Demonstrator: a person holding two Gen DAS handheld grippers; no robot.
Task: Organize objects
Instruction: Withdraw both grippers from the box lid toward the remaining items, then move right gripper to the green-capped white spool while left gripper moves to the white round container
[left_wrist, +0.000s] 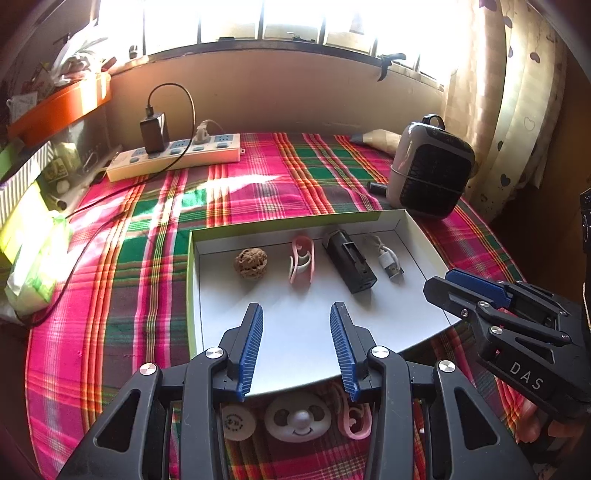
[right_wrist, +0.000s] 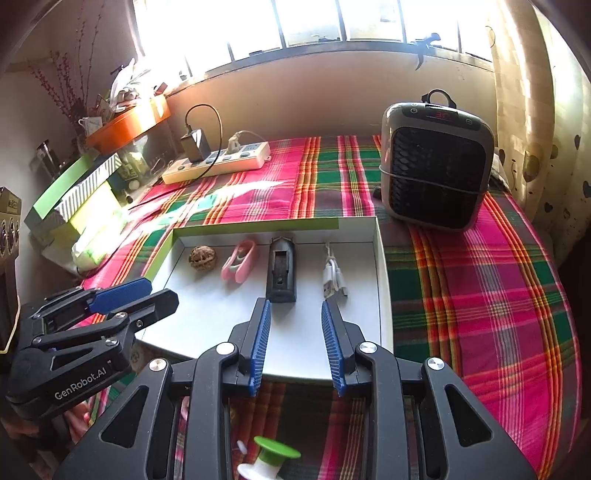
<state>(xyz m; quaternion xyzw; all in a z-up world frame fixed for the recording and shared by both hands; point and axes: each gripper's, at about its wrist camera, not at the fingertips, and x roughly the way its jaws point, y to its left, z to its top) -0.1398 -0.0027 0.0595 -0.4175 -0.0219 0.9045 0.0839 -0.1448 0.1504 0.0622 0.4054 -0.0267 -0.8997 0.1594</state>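
A shallow white box (left_wrist: 190, 280) with a green rim lies on the plaid cloth. A walnut (left_wrist: 250, 263), a pink clip (left_wrist: 302, 264), a black device (left_wrist: 349, 264) and a white USB cable (left_wrist: 389, 262) lie in a row in it. My left gripper (left_wrist: 296, 308) hovers open over the box's near part, nothing between its fingers. Under it on the cloth lie a cream disc (left_wrist: 238, 421), a white panda-face piece (left_wrist: 299, 417) and a second pink clip (left_wrist: 354, 417). My right gripper (right_wrist: 295, 304) is open and empty, above the box (right_wrist: 380, 266) near the cable (right_wrist: 332, 277). A green-and-white spool (right_wrist: 269, 458) lies beneath it.
A grey heater (right_wrist: 436, 170) stands beyond the box at the back right. A power strip (left_wrist: 177, 155) with a black charger lies at the back left. A tissue packet (left_wrist: 37, 266) and stacked boxes line the left edge, with an orange tray (left_wrist: 55, 107) above.
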